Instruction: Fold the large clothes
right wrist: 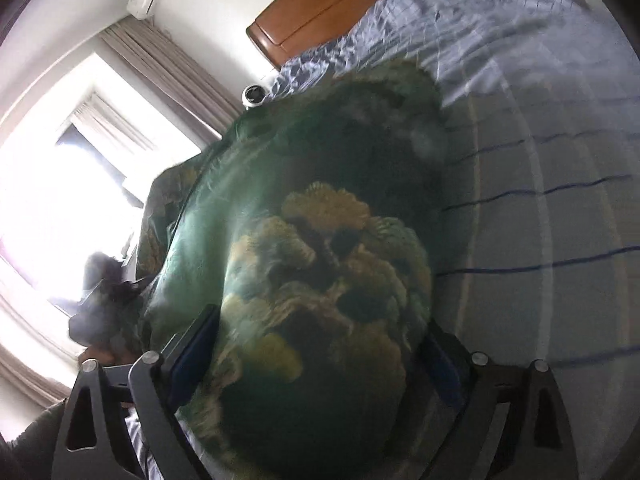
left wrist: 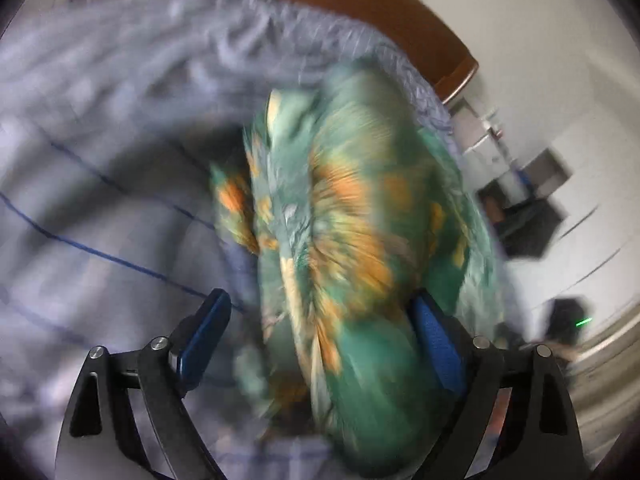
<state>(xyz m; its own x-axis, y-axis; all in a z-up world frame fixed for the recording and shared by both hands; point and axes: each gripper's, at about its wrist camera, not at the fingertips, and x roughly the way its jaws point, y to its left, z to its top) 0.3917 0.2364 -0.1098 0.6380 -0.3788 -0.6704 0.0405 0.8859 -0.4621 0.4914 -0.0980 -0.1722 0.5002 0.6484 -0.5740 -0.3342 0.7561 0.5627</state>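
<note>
A green garment with orange and yellow flowers [left wrist: 352, 208] lies bunched on a bed with a pale blue sheet crossed by dark lines [left wrist: 100, 208]. My left gripper [left wrist: 320, 298] stands open with the cloth between its fingers: the cloth touches the right finger [left wrist: 436, 340], and the left finger is clear of it. The picture is blurred. In the right wrist view the same garment [right wrist: 304, 240] fills the gap of my right gripper [right wrist: 320, 320], whose jaws stand wide open. The cloth bulges over both fingers, and no pinch shows.
A wooden headboard [right wrist: 320, 4] ends the bed [right wrist: 540, 220]. Left of it are a bright window [right wrist: 60, 200], curtains [right wrist: 172, 68] and a small round white object [right wrist: 254, 96]. A sleeve [right wrist: 32, 432] shows low left. Furniture [left wrist: 520, 200] stands on the floor beside the bed.
</note>
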